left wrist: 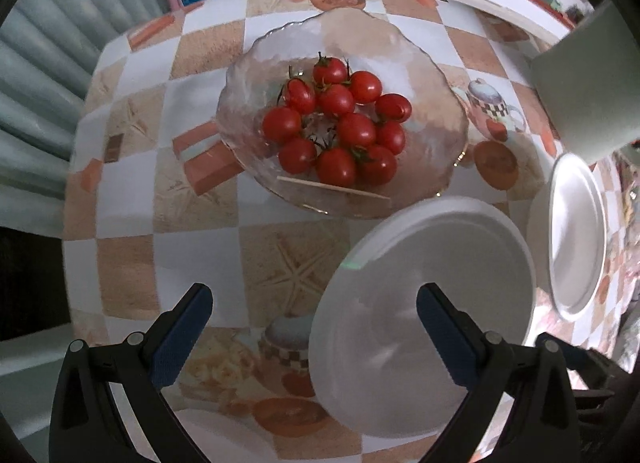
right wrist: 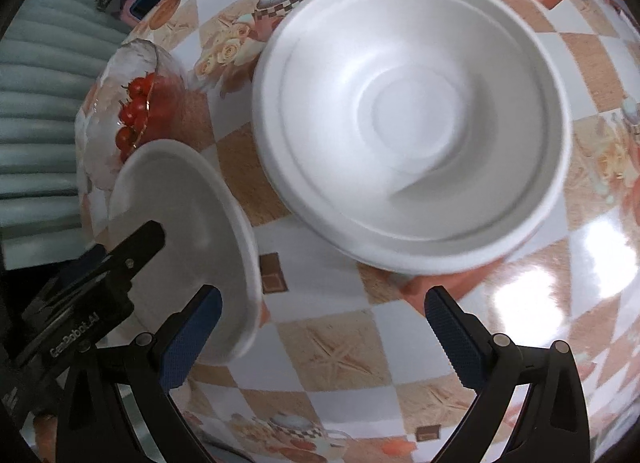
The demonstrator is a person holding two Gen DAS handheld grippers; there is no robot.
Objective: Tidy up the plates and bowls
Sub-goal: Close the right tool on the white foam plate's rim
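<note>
Left gripper (left wrist: pixel 314 337): jaws spread wide, nothing between the blue pads. It hangs above the checkered tablecloth (left wrist: pixel 132 247). A white plate (left wrist: pixel 424 259) lies flat on the cloth, ahead and to the right; the right-hand finger (left wrist: pixel 448 339) overlaps the plate's near part in the left wrist view, while the left-hand finger stands clear over bare cloth. Whether that finger touches the plate cannot be told.

Right gripper (right wrist: pixel 322 339): jaws likewise wide apart, holding nothing. A white bowl (right wrist: pixel 412 119) sits on the cloth directly ahead of it, mouth up, with a second rim line inside it that suggests one bowl nested in another; this cannot be confirmed. The bowl's near rim lies just beyond the fingertips, apart from both.

The same plate (right wrist: pixel 188 231) appears in the right wrist view, left of the right gripper, its edge just beside the left-hand pad. The other gripper's black body overlaps it from the left there.

In the left wrist view the bowl (left wrist: pixel 576 239) shows at the far right, beyond the plate.

A glass dish (left wrist: pixel 256 75) of cherry tomatoes (left wrist: pixel 340 127) stands further out, near the plate's far edge. A toothpick-like stick (left wrist: pixel 332 186) rests on the dish's near rim.
</note>
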